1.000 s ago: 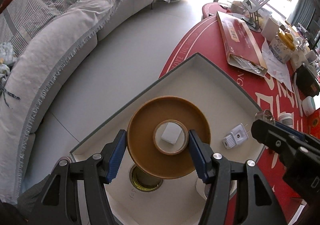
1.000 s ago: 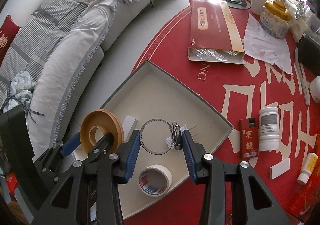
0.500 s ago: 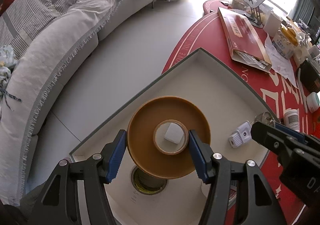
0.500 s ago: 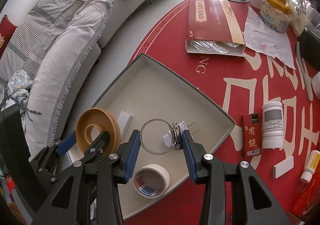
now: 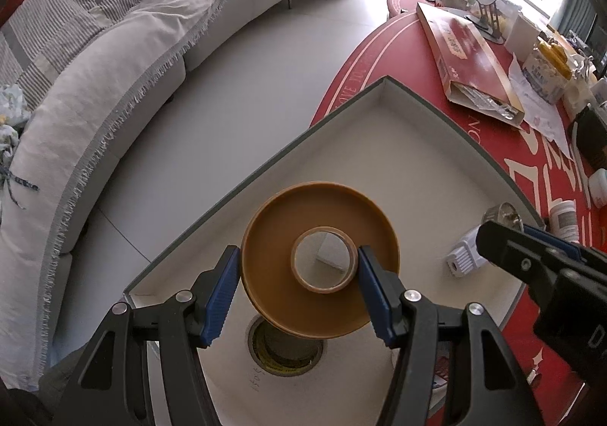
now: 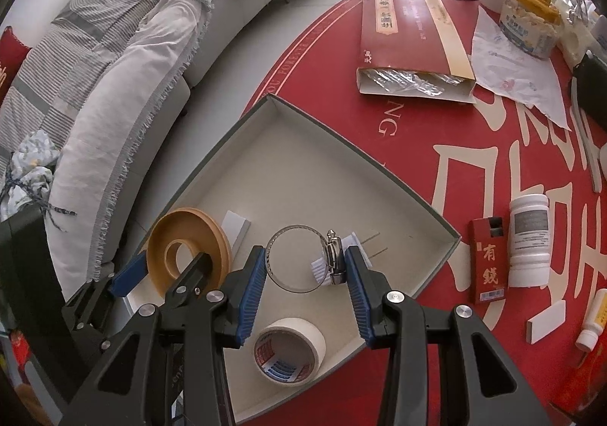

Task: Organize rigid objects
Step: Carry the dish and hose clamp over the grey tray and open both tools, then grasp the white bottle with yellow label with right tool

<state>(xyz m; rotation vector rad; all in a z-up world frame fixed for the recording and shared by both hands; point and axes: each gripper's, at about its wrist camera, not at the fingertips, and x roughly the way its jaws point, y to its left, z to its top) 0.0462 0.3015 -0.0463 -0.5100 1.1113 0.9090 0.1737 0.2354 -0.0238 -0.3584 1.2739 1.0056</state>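
A wide brown tape roll (image 5: 318,221) hangs above the shallow grey-rimmed box (image 5: 451,122), with my left gripper (image 5: 299,289) shut on it. In the right wrist view the same brown roll (image 6: 212,240) hangs tilted at the box's left corner. My right gripper (image 6: 305,274) is shut on a thin metal hose clamp (image 6: 334,255), held just over the box floor. A small white brush-like piece (image 6: 318,268) lies under the clamp. A white tape roll (image 6: 299,335) and a flat white card (image 6: 237,227) rest in the box. Another roll (image 5: 284,350) sits below the brown one.
The box stands at the edge of a red table (image 6: 436,130), beside the floor and a grey sofa (image 6: 114,84). To the right lie a white bottle (image 6: 529,240), a small red packet (image 6: 489,263), a white block (image 6: 546,321) and a dropper bottle (image 6: 592,323). A long red carton (image 6: 409,27) lies behind.
Both grippers keep their holds. The views have drifted only slightly over the box.
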